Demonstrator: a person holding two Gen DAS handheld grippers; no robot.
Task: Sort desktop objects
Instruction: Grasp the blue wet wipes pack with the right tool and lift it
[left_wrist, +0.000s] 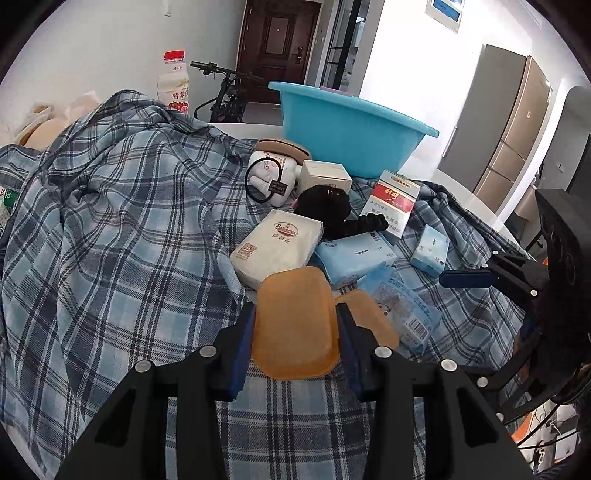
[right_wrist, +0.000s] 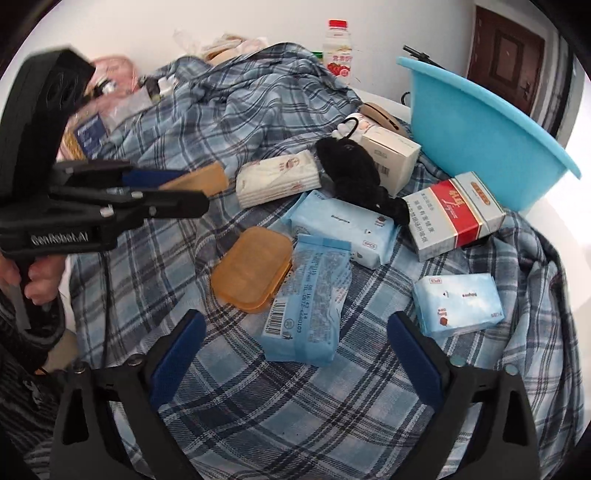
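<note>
The left gripper (left_wrist: 295, 328) is pinching an orange lid (left_wrist: 295, 325) between its blue pads, lifting it clear of the plaid cloth (left_wrist: 110, 240), while the right gripper (right_wrist: 295, 354) is hanging with its fingers (right_wrist: 177, 354) spread wide over a pale blue packet (right_wrist: 310, 299). A second orange lid (right_wrist: 251, 269) is lying just left of that packet, touching it. Far right, the blue basin (right_wrist: 476, 133) is sitting tilted at the table's white edge, its inside hidden, with bare cloth lying open nearest the right gripper.
</note>
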